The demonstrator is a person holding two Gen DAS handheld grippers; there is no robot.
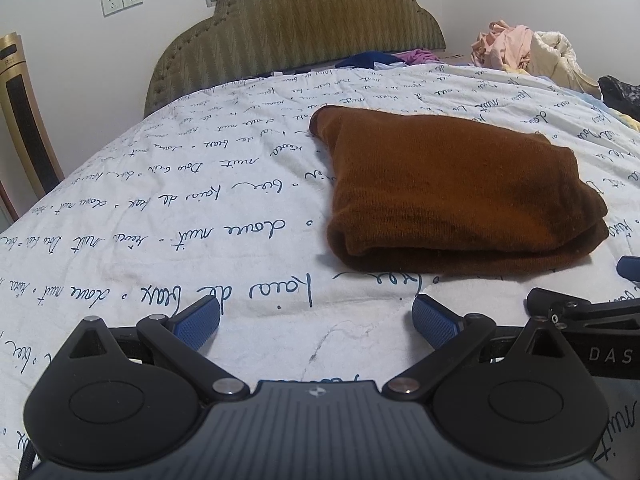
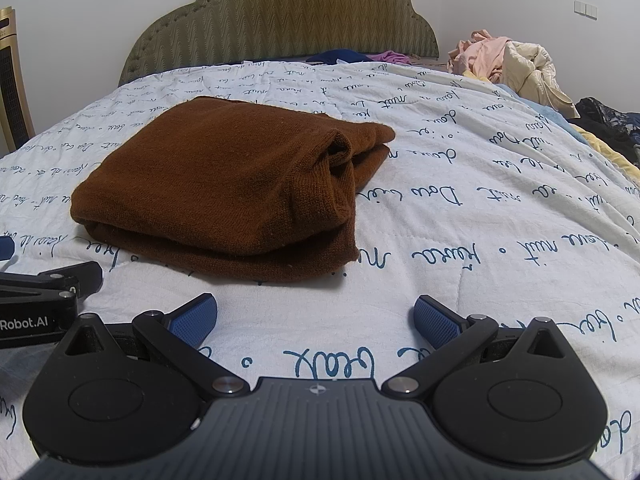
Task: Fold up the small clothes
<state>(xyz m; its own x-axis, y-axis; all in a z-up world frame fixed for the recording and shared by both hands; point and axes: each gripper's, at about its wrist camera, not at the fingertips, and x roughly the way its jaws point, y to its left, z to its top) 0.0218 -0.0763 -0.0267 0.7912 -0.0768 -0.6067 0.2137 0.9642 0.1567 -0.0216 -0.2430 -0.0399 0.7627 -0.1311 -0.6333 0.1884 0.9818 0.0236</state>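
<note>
A brown knitted garment (image 1: 456,192) lies folded in a thick stack on the white quilt with blue writing (image 1: 180,208). It also shows in the right wrist view (image 2: 224,188). My left gripper (image 1: 316,316) is open and empty, low over the quilt, short of the garment's near left corner. My right gripper (image 2: 316,316) is open and empty, short of the garment's near right corner. Each gripper's body shows at the edge of the other's view.
A green padded headboard (image 1: 300,32) stands at the far end of the bed. A heap of pink and cream clothes (image 1: 528,52) lies at the far right. Blue and purple clothes (image 2: 352,56) lie by the headboard. A gold appliance (image 1: 24,120) stands left of the bed.
</note>
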